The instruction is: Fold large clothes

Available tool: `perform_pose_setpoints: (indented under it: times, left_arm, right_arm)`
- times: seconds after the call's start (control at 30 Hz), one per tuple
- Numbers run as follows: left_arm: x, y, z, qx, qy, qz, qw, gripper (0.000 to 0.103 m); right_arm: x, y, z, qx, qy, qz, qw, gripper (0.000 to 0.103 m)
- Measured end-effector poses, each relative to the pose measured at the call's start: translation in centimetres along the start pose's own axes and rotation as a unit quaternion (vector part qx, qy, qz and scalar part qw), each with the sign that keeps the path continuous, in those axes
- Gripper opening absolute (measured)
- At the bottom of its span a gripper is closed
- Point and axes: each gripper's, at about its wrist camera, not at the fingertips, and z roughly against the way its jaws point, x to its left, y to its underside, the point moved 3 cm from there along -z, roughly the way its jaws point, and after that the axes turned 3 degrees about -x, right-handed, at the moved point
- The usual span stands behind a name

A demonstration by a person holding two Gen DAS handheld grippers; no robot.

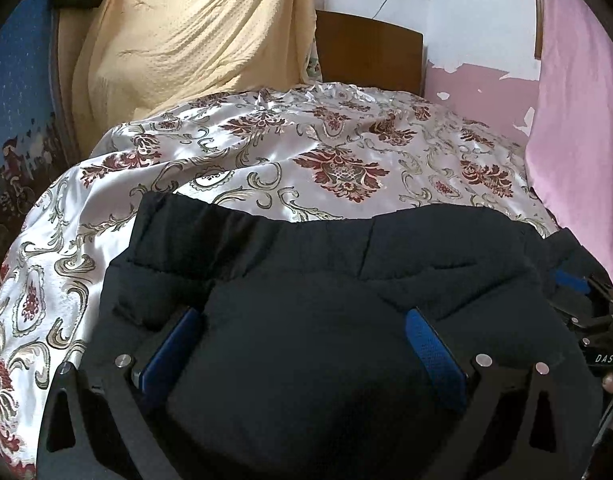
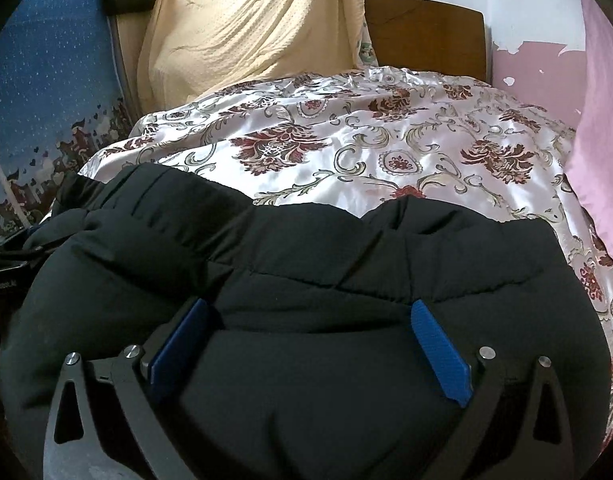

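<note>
Nearest in the left wrist view, the left gripper (image 1: 304,314) stands with its blue fingers (image 1: 434,354) spread wide, and a puffy bulge of the black padded jacket (image 1: 306,360) fills the gap between them; the pads press against the fabric on either side, but whether they actually pinch it cannot be told. The right gripper (image 2: 312,306) shows the same: blue fingers (image 2: 440,350) wide apart, jacket (image 2: 306,380) bunched between them, grasp unclear. The jacket lies on the near part of the bed, its quilted edge toward the middle, resting on a shiny floral bedspread (image 1: 326,152). At the far right of the left view, part of the other gripper sits beside the jacket. Beyond the bedspread stand a wooden headboard (image 1: 368,50), a draped yellow blanket (image 1: 194,40), a blue patterned cloth (image 2: 46,80) and a pink curtain (image 1: 578,120).
</note>
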Motion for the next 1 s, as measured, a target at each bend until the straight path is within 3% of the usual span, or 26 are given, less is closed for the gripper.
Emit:
perform_pose_setpoints:
  times: [0.33, 1.0]
  left_arm:
    - [0.29, 0.05, -0.10, -0.019, 0.010, 0.012, 0.9997, 0.103]
    - [0.51, 0.23, -0.32, -0.020, 0.017, 0.018, 0.9995, 0.103]
  right_arm:
    - [-0.23, 0.19, -0.01, -0.012, -0.007, -0.009, 1.000, 0.101]
    - [-0.37, 0.29, 0.45, -0.021, -0.015, -0.016, 1.000, 0.102]
